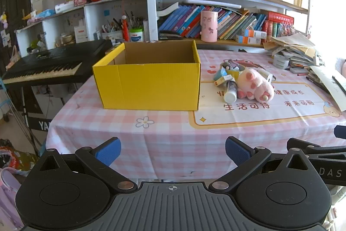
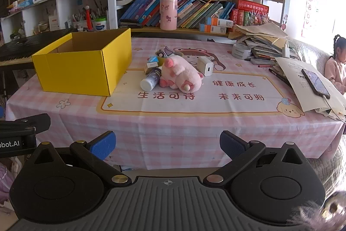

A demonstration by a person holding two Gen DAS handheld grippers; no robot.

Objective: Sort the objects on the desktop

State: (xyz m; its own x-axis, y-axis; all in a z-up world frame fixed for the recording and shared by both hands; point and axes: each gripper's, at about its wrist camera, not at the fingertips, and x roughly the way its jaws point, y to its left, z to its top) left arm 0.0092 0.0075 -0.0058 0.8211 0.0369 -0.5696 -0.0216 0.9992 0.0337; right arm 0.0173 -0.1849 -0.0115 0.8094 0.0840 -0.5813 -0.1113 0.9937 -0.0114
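Observation:
An open yellow cardboard box (image 1: 149,83) (image 2: 77,66) stands on the pink checked tablecloth, and nothing shows inside it. To its right lies a small heap: a pink plush toy (image 1: 255,84) (image 2: 183,77), a white-capped bottle (image 1: 230,91) (image 2: 150,80), small cartons (image 1: 222,79) (image 2: 152,63) and a white charger (image 2: 205,68). My left gripper (image 1: 173,152) hangs open before the table's front edge, well short of the box. My right gripper (image 2: 167,145) is likewise open with nothing between its blue pads, off the table's near edge.
Behind the table rise bookshelves with a pink cup (image 2: 168,14). A black keyboard (image 1: 49,64) sits left of the box. Stacked papers (image 2: 263,40), tape rolls (image 2: 241,51) and a phone (image 2: 315,82) crowd the right side. A person (image 2: 335,66) sits at far right.

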